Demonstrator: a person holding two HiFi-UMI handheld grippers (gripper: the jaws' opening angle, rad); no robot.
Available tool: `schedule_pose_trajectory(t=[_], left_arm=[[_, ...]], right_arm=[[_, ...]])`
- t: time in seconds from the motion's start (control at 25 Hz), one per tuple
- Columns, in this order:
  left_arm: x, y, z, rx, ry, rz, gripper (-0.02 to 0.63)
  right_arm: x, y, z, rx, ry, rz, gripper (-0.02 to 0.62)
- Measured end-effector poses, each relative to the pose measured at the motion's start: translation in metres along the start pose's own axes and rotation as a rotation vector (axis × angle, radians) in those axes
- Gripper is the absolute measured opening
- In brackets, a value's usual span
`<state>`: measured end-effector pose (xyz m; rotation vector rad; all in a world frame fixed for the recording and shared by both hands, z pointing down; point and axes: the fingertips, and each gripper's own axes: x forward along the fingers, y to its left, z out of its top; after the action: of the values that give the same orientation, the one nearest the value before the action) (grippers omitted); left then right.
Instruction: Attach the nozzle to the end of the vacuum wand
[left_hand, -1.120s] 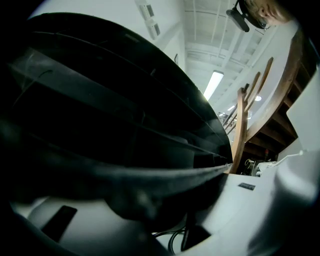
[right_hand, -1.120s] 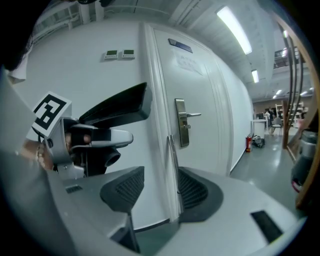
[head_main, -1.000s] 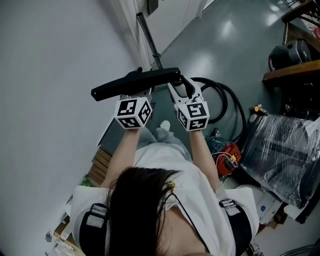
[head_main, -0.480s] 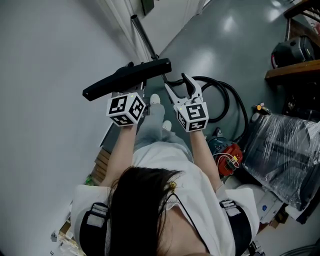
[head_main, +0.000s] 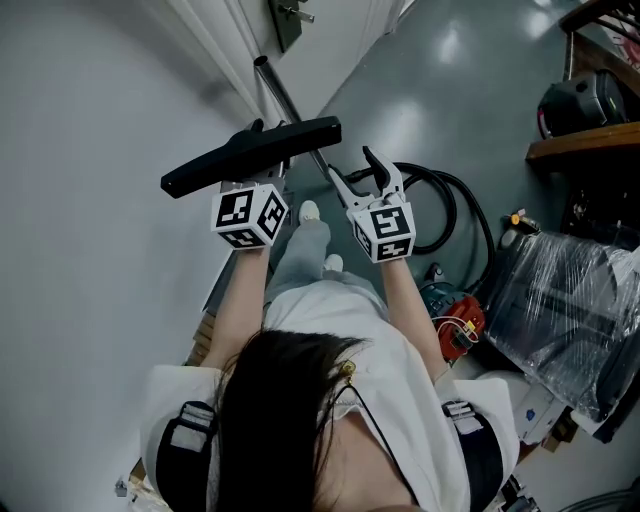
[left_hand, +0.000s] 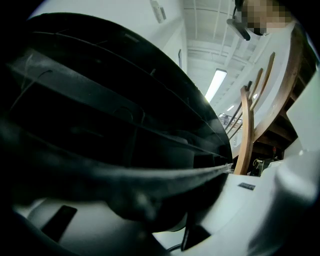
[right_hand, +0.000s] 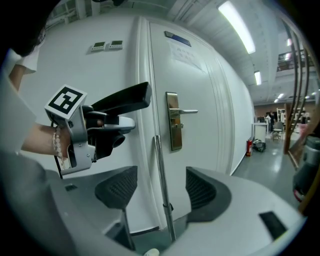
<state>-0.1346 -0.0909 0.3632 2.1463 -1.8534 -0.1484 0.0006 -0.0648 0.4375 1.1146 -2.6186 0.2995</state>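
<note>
A long black nozzle (head_main: 250, 152) lies crosswise above my left gripper (head_main: 262, 182), which is shut on it; it fills the left gripper view as the dark nozzle (left_hand: 110, 125). The vacuum wand (head_main: 285, 98), a thin metal tube, leans upright against the white door. In the right gripper view the wand (right_hand: 162, 190) shows through the gap of my right gripper (right_hand: 160, 187), but farther off. That right gripper (head_main: 355, 168) is open; its jaws have just been opening, with nothing between them. It also sees the left gripper (right_hand: 117, 131) holding the nozzle (right_hand: 120, 102).
The white door (right_hand: 200, 150) carries a brass handle plate (right_hand: 172, 120). A coiled black hose (head_main: 445, 205) lies on the grey floor to the right. Beyond it are a red device (head_main: 460, 320), a plastic-wrapped bulk (head_main: 570, 300) and a wooden shelf (head_main: 590, 145).
The right gripper has come off the nozzle's right end and spread its jaws. The left gripper has carried the nozzle leftward, and the wand and door have come closer.
</note>
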Motion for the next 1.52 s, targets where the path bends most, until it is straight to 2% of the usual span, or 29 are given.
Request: schedule_pose_trajectory(t=[0.16, 0.44, 0.56, 0.76, 0.96, 1.16, 1.32, 1.52], left_arm=[[0.019, 0.000, -0.001, 0.001, 0.025, -0.035, 0.169], [0.039, -0.001, 0.007, 0.099, 0.001, -0.031, 0.169], [0.051, -0.002, 0.003, 0.127, 0.022, -0.029, 0.169], [0.075, 0.003, 0.004, 0.099, 0.042, -0.032, 0.169], [0.083, 0.012, 0.014, 0.086, 0.037, 0.031, 0.169], [0.086, 0.023, 0.030, 0.091, 0.000, 0.133, 0.169], [0.095, 0.034, 0.039, 0.081, -0.013, 0.230, 0.169], [0.103, 0.034, 0.049, 0.077, -0.030, 0.274, 0.169]], right_arm=[[0.024, -0.007, 0.002, 0.002, 0.028, 0.019, 0.299], [0.063, -0.017, -0.007, -0.012, 0.088, 0.020, 0.308], [0.076, -0.020, -0.015, -0.010, 0.112, 0.037, 0.308], [0.098, -0.021, -0.021, -0.025, 0.154, 0.091, 0.310], [0.120, -0.038, -0.017, 0.009, 0.147, 0.140, 0.309], [0.151, -0.032, -0.008, -0.078, 0.161, 0.295, 0.311], [0.171, -0.032, -0.003, -0.156, 0.156, 0.373, 0.311], [0.191, -0.020, -0.014, -0.152, 0.188, 0.472, 0.311]])
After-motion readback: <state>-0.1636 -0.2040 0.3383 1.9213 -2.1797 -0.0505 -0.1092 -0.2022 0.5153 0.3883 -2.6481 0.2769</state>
